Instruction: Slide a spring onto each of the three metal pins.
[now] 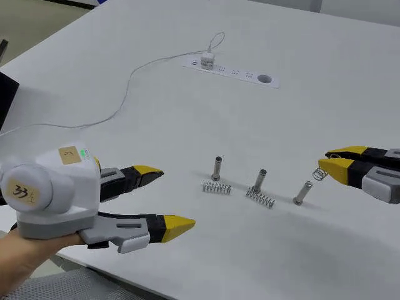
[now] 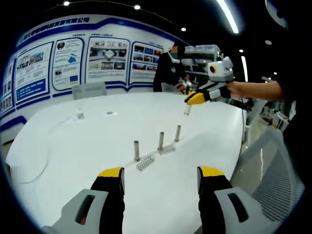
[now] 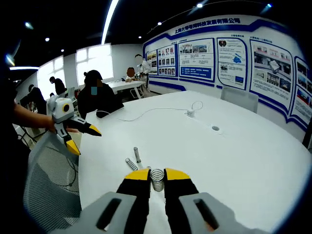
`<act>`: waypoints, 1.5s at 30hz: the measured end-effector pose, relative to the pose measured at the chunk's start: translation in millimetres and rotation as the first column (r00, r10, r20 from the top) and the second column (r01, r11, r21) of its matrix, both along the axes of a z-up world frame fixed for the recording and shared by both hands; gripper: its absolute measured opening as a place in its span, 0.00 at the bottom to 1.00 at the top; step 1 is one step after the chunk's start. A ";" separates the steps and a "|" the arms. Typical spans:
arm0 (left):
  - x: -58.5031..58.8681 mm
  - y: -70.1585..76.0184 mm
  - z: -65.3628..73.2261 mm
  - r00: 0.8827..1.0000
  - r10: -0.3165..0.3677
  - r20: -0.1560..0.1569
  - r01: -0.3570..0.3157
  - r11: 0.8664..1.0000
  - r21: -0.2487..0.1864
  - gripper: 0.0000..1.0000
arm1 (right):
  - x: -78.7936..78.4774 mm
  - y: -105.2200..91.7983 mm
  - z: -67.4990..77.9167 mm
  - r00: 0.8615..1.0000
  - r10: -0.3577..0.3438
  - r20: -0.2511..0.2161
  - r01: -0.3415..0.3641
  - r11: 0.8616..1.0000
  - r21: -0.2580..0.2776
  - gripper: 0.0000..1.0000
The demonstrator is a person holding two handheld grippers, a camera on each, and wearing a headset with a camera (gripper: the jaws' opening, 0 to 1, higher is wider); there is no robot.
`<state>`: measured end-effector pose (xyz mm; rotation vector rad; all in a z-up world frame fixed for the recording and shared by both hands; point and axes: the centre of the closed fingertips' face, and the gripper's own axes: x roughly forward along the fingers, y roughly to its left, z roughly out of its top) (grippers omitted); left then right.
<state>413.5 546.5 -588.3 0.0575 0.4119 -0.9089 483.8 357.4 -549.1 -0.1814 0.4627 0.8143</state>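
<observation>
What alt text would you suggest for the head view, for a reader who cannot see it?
Three metal pins stand in a row on a white table, two springs lying beside the left and middle ones. The right gripper, at the right edge, holds a third spring near the right pin; the left gripper hangs open at lower left.

A big office or show room: wide white tables (image 3: 243, 161), blue and white poster boards (image 3: 197, 58) on the wall, people (image 3: 100, 101) sitting at desks
</observation>
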 end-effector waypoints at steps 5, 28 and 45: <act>0.6 1.3 -1.6 1.000 0.007 -0.009 -0.007 1.000 0.001 0.62 | 12.7 -2.4 -21.3 0.998 -0.039 -0.038 0.039 0.999 -0.001 0.11; 11.0 16.4 3.4 0.993 0.109 -0.041 -0.112 0.992 -0.066 0.61 | 19.0 -13.2 -44.1 0.988 -0.123 -0.097 0.125 0.992 0.011 0.11; 10.5 15.7 2.3 0.993 0.110 -0.050 -0.113 0.991 -0.067 0.61 | 17.7 -2.2 -73.0 0.990 -0.080 -0.120 0.068 0.993 -0.102 0.11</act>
